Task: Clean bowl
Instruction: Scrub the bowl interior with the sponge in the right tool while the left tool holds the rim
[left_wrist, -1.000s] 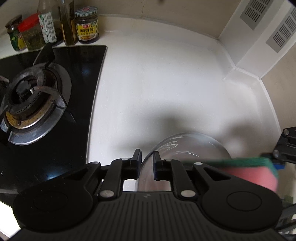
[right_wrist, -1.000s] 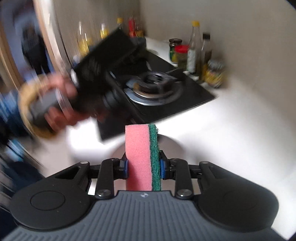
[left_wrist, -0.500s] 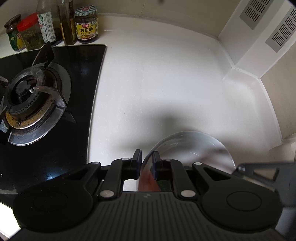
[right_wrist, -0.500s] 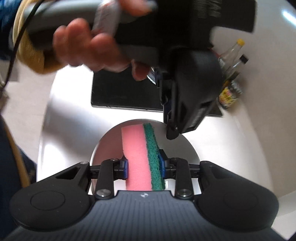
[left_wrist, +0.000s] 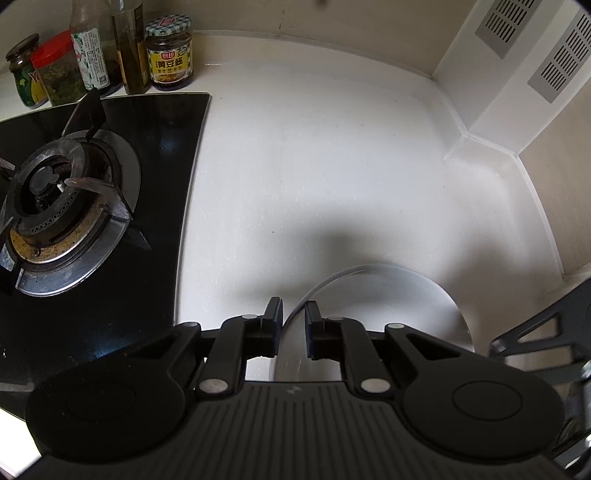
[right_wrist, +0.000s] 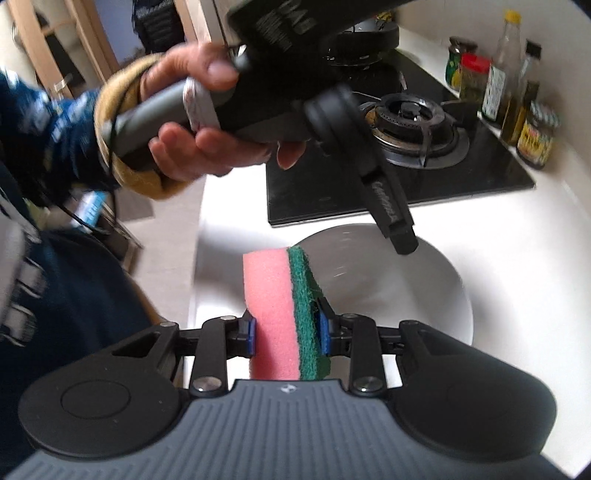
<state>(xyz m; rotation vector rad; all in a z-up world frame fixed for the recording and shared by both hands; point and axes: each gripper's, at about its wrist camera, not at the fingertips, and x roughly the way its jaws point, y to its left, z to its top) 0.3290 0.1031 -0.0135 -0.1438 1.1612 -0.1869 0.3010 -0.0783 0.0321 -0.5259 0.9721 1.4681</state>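
Fingers of your left gripper (left_wrist: 293, 325) pinch the bowl (left_wrist: 406, 295) rim on the counter (left_wrist: 314, 147). Your right gripper (right_wrist: 287, 332), clamping the sponge (right_wrist: 284, 314), has swung back over the bowl; scrubbing can start.

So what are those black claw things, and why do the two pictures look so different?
They are two grabbing tools, one in each of a person's hands. Each carries a camera looking along its jaws, so every picture shows its own tool at the bottom. The left gripper pinches the rim of a white bowl standing on the white counter. The right gripper squeezes a pink and green sponge over that bowl. Its camera also sees the person's left hand holding the other tool. Beside the bowl is a black gas stove, with jars and bottles behind it.
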